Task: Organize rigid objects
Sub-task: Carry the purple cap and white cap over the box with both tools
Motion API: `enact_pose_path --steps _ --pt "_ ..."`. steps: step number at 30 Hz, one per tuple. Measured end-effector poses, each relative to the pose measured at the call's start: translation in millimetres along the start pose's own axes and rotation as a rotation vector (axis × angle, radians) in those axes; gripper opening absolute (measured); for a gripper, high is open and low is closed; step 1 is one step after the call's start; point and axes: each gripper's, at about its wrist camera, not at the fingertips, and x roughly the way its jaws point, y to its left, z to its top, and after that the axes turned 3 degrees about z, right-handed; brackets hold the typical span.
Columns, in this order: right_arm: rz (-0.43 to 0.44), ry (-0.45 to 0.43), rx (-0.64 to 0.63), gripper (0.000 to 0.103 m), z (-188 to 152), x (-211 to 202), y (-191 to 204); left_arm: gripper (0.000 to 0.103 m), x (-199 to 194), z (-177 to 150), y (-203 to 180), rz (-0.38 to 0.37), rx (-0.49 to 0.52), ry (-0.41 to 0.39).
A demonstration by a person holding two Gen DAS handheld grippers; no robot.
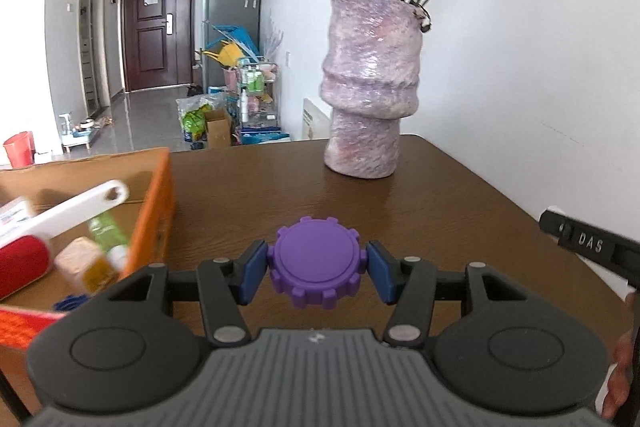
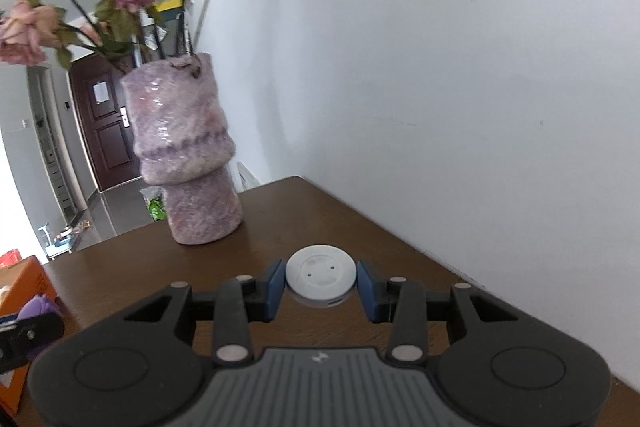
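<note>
Purple gear-shaped cap (image 1: 319, 263) sits pinched in my left gripper (image 1: 318, 267) beside the cardboard box (image 1: 154, 203); my right gripper (image 2: 321, 281) clamps a white round disc (image 2: 321, 274) above the bench (image 2: 320, 215).

"DAS" on the black tool (image 1: 588, 247)

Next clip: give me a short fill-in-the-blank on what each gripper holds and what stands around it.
1. The left gripper holds a gear-shaped disc coloured ____.
2. The right gripper grips a round puck coloured ____.
3. The vase holds dried ____.
4. The lint roller lies in the ____ box.

Missing: purple; white; roses; orange
</note>
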Motion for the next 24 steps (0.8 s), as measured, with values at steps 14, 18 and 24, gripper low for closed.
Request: enact_pose_path --steps 14,18,24 --pt "0.095 -0.037 -0.113 0.038 -22.9 -61.8 61.8 0.055 -78.8 -23.6 59.8 0.053 -0.022 -0.046" --pt "0.128 -0.039 -0.13 0.038 -32.2 -79.7 83.2 0.055 -97.9 -31.4 77.0 0.076 -0.02 -0.056" --pt "0.175 -0.032 -0.155 0.038 -47.2 -106.8 114.9 0.055 -127.1 -42.5 106.7 0.117 -0.013 -0.068"
